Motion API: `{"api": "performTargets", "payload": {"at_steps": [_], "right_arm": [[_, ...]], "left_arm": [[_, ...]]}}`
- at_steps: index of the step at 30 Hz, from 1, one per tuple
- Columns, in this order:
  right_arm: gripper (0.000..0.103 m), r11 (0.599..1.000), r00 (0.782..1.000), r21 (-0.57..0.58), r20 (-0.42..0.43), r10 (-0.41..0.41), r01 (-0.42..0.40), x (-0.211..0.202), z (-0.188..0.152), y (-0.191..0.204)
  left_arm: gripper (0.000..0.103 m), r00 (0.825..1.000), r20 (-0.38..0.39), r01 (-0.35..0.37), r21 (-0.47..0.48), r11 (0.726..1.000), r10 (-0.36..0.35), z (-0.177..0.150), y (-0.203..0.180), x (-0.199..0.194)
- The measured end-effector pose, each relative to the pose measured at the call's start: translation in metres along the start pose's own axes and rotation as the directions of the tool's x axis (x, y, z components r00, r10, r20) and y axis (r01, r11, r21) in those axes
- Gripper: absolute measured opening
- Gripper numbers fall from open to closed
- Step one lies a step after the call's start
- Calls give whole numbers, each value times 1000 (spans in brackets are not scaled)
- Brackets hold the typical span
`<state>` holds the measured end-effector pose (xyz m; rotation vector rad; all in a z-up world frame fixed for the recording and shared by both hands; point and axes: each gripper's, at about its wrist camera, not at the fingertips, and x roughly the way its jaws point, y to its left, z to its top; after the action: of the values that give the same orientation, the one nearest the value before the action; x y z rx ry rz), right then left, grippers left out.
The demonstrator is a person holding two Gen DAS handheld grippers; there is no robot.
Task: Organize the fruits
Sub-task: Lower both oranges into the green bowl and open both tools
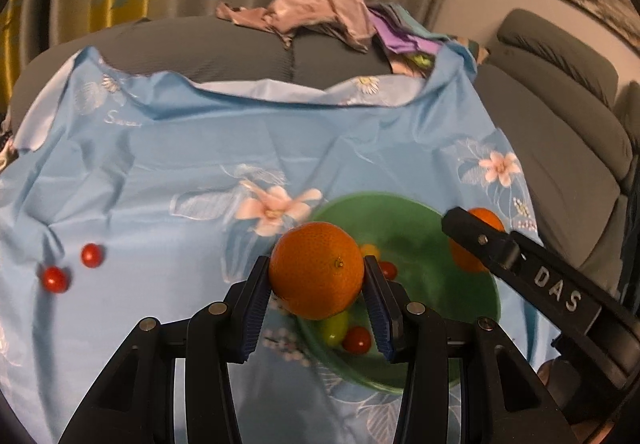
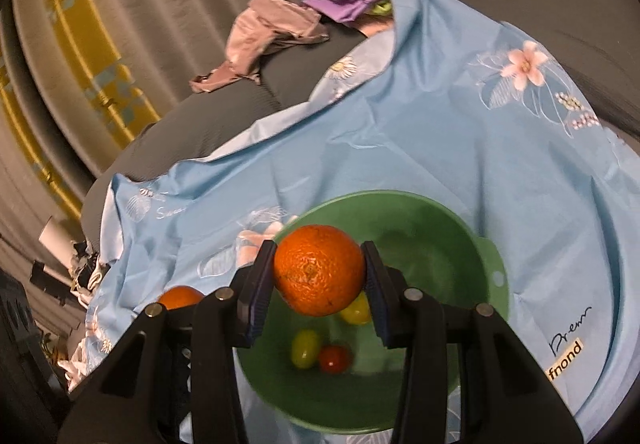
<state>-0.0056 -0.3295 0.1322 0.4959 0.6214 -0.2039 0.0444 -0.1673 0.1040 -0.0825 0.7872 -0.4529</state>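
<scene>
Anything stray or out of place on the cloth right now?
Yes: two red cherry tomatoes lie loose on the blue floral cloth, far left of the green bowl, where the other small fruits sit. Each gripper holds an orange.

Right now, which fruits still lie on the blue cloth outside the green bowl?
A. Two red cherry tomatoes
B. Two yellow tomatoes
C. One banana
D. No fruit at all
A: the left wrist view shows two red cherry tomatoes on the blue cloth, well left of the green bowl.
</scene>
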Motion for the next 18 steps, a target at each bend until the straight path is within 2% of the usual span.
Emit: {"api": "performTargets", "payload": {"at_steps": [4,9,14,18], "right_arm": [[43,999,1000,42,-11,13,-13,3,1,-10],[43,998,1000,68,-17,-9,10,6,2,-21],[44,995,997,68,-34,-66,69,12,3,-27],[44,995,996,68,-48,-70,73,16,3,-32]], "left_arm": [[45,997,-55,55,-30,998,-57,-6,-5,16],[45,998,-57,25,-8,1000,-26,-7,-13,22],[45,997,-74,36,-7,999,-36,-9,-15,26],[45,996,-83,28,1,1000,-27,-11,-18,30]]}}
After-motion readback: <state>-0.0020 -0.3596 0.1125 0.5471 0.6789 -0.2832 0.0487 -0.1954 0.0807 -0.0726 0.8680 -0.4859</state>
